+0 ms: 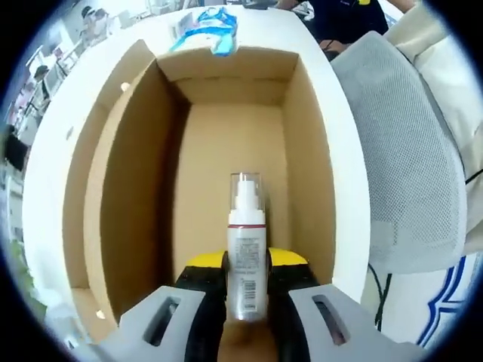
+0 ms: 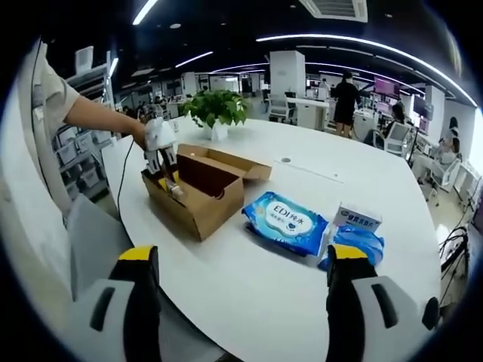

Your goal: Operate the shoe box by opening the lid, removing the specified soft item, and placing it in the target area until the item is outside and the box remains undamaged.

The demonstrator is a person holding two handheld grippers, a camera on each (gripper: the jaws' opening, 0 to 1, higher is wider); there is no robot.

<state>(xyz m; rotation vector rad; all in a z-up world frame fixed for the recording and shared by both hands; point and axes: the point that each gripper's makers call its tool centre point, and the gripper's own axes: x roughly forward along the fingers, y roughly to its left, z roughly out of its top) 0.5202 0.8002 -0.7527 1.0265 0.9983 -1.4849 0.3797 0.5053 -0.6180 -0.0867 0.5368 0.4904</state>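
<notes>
Cardboard shoe box (image 1: 226, 151) open; left gripper (image 1: 247, 290) clamps spray bottle (image 1: 247, 256) inside it. Right gripper (image 2: 241, 283) spread wide, holding nothing, above white table (image 2: 249, 294).

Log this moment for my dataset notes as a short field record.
box: open cardboard box on white table
left gripper: shut on spray bottle, inside the box
right gripper: open, above the table, holding nothing
beside box: blue wipes pack, small white carton
background: potted plant

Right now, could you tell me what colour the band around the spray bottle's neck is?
Red, on the white spray bottle, clearest in the left gripper view.
</notes>
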